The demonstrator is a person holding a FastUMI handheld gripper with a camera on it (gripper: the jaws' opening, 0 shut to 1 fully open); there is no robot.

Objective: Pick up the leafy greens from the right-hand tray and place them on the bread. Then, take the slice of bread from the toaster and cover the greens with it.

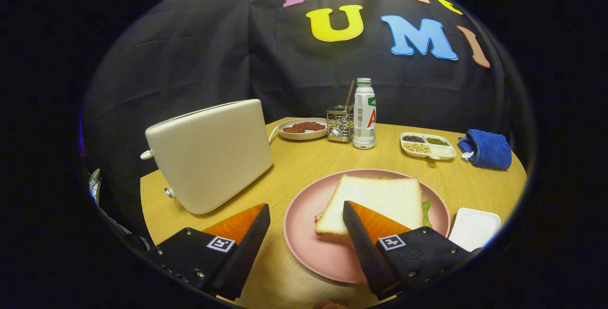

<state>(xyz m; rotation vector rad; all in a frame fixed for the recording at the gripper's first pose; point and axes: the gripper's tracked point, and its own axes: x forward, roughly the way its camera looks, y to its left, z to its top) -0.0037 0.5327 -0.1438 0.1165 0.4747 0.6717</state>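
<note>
Gripper (306,221) fingers were spread, holding nothing — released. White bread slice (375,202) lay atop leafy greens (426,207) on round pink plate (304,233), covering them; cream toaster (209,154) nearby.

The top bread slice (375,202) hides nearly all the greens (427,209), and the right-hand tray (475,228) is cut off.

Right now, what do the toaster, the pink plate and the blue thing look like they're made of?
Toaster: probably matte cream plastic or painted metal, smooth with soft glare. Pink plate: likely matte plastic or ceramic, low sheen. Blue cloth: folded terry-like fabric, fuzzy. Gripper fingers open, empty.
</note>
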